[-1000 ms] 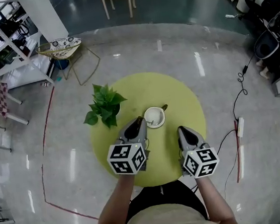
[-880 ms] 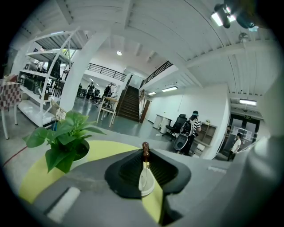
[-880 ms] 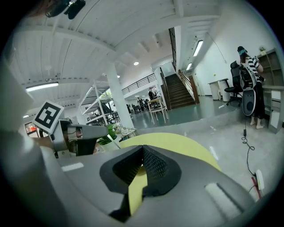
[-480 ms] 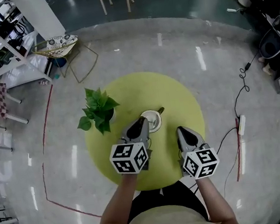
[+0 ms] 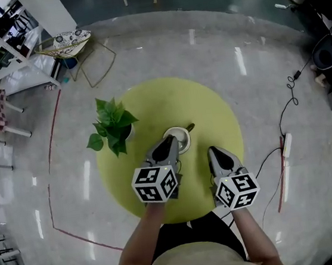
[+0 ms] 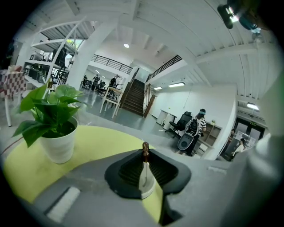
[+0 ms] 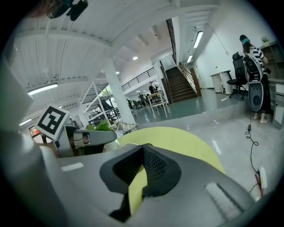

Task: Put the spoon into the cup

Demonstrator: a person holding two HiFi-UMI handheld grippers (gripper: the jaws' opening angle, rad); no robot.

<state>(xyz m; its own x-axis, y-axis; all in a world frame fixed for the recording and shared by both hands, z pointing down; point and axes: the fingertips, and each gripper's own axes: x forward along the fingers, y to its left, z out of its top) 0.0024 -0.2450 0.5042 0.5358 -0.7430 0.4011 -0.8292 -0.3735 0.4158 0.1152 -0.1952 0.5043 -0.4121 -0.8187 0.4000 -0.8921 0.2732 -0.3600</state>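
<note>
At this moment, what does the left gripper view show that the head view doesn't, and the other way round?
Only the left gripper view: the left gripper with its jaws pressed on the spoon, and a staircase far behind. Only the head view: the cup at that gripper's tip, and the right gripper beside it, over the table's near side. Both: the potted plant and the round yellow-green table.
</note>
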